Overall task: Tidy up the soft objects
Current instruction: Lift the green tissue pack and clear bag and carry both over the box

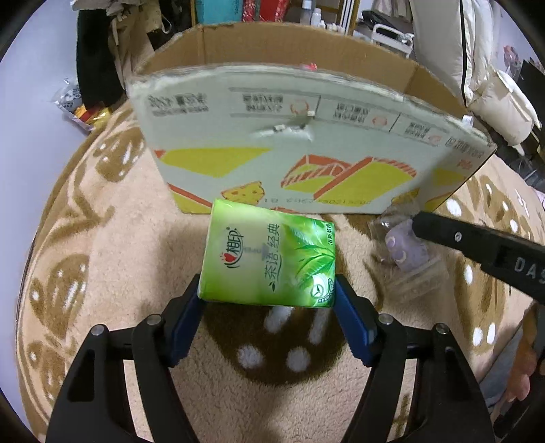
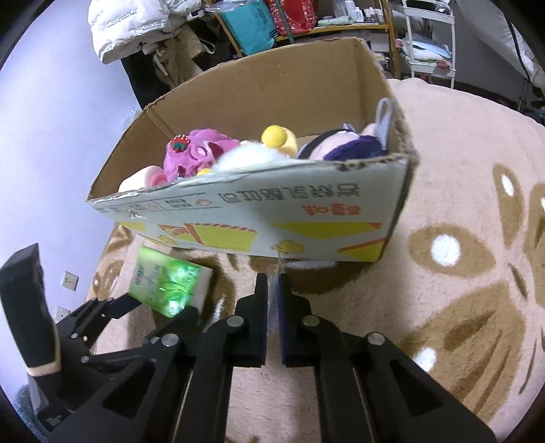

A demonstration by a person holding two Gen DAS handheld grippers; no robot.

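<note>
My left gripper is shut on a green tissue pack and holds it above the rug, in front of the cardboard box. The pack also shows in the right wrist view. My right gripper is shut on a clear plastic bag that hangs below its fingers. In the left wrist view that bag holds a small purple soft toy. The box holds several plush toys, among them a pink one and a dark purple one.
A beige and brown patterned rug lies under the box. Shiny snack packets lie on the floor at the left. Shelves, bags and padded jackets stand behind the box.
</note>
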